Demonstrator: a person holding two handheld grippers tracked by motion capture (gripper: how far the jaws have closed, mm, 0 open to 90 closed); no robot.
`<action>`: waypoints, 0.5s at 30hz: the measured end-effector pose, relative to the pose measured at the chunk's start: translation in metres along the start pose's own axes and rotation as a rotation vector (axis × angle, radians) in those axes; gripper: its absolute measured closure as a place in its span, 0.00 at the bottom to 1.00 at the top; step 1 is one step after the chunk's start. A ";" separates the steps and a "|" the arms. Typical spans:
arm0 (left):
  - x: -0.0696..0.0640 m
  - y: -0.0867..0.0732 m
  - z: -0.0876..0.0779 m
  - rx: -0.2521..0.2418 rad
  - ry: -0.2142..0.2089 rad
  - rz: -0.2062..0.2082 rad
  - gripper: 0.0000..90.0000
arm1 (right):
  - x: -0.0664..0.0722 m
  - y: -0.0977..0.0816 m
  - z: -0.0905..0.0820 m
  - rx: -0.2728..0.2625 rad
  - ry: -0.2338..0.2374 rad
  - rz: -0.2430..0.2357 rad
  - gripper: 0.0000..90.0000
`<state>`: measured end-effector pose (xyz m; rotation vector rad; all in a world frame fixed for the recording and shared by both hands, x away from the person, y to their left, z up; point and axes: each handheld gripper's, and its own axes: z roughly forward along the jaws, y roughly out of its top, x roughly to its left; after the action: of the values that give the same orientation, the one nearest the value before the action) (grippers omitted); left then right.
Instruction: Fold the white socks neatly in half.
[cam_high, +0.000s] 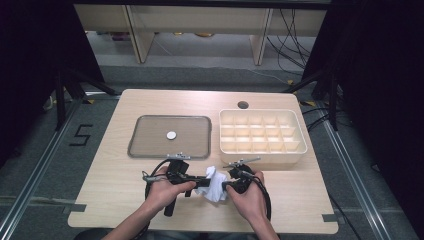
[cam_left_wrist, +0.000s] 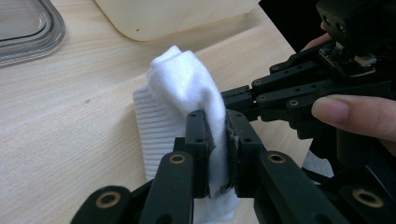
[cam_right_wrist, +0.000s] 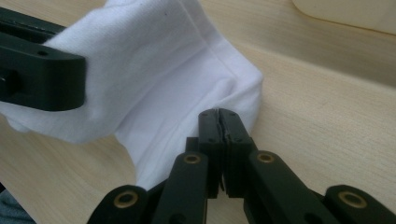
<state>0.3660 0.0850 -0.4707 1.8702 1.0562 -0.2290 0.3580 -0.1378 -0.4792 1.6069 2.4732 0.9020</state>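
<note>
A white cloth (cam_high: 212, 184), ribbed at one end, hangs bunched between my two grippers just above the table's front middle. In the left gripper view my left gripper (cam_left_wrist: 217, 135) is shut on a fold of the cloth (cam_left_wrist: 182, 88). My right gripper (cam_left_wrist: 233, 99) reaches into the cloth from the right there, with a fingertip resting on it. In the right gripper view my right gripper (cam_right_wrist: 219, 123) is pressed shut on the lower edge of the cloth (cam_right_wrist: 154, 79), and a left jaw crosses the upper left. From above, the left gripper (cam_high: 204, 182) and right gripper (cam_high: 226, 186) face each other.
A grey rimmed tray (cam_high: 135, 150) with a small white disc (cam_high: 171, 135) lies behind the left hand. A cream box (cam_high: 300, 132) with several compartments stands at the back right, close to the right gripper. A round hole (cam_high: 243, 105) sits near the table's far edge.
</note>
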 end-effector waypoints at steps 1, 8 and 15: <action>0.000 0.000 0.000 -0.002 0.001 0.001 0.89 | 0.001 0.001 0.000 0.002 0.015 0.014 0.98; 0.000 0.001 -0.001 -0.001 0.009 0.014 0.89 | 0.003 0.002 0.004 -0.011 0.017 -0.008 0.98; -0.002 0.001 0.000 -0.003 0.008 0.023 0.89 | 0.006 0.003 0.005 -0.002 0.021 0.003 0.98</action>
<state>0.3654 0.0836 -0.4687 1.8805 1.0395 -0.2068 0.3598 -0.1298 -0.4801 1.6096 2.4834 0.9271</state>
